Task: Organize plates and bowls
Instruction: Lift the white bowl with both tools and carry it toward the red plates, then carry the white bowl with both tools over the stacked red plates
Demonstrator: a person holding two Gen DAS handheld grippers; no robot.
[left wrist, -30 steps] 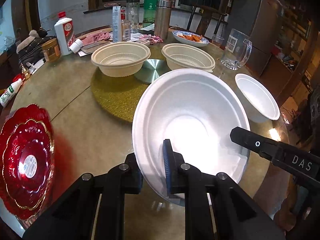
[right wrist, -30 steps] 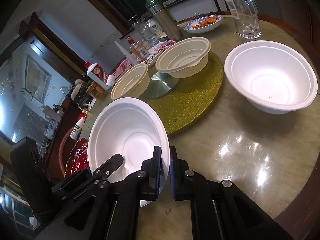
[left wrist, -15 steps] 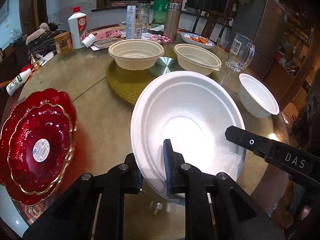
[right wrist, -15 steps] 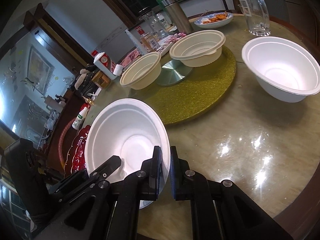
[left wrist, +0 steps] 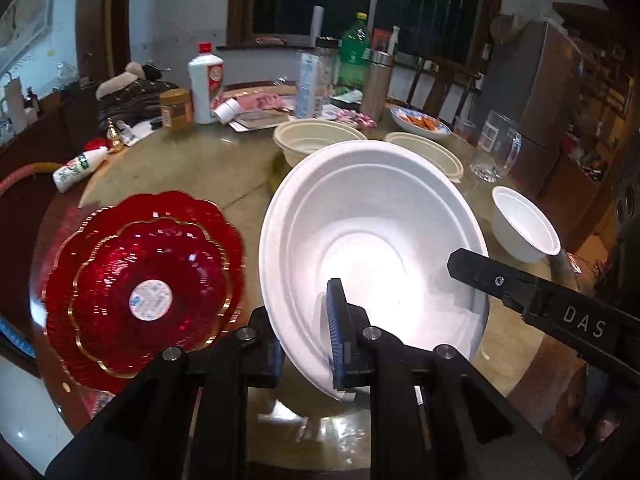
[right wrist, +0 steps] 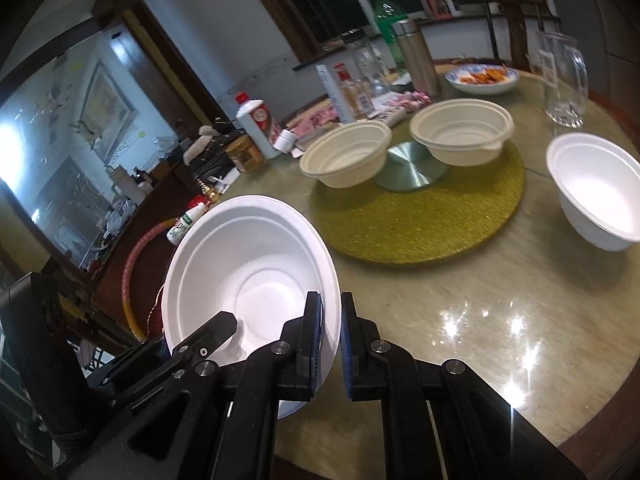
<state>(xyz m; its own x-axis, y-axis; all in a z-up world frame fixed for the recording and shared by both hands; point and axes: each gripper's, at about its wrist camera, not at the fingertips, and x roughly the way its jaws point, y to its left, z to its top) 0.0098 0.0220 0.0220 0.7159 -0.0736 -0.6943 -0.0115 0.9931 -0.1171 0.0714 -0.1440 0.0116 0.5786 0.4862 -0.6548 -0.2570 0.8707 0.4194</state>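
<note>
Both tongs, the left gripper [left wrist: 306,336] and the right gripper [right wrist: 330,342], are squeezed shut on the rim of the white foam bowl [left wrist: 372,240] in the middle of the frame, which looks light and bendy, so holding its edge softly seems best.

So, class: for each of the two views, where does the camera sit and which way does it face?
Left wrist: on the left claw, facing down across the table; it grips the white bowl, red plates left; right claw's finger intrudes.
Right wrist: on the right claw, gripping the bowl's opposite rim; left claw shows.
Shared: white bowl, beige bowls.
</note>
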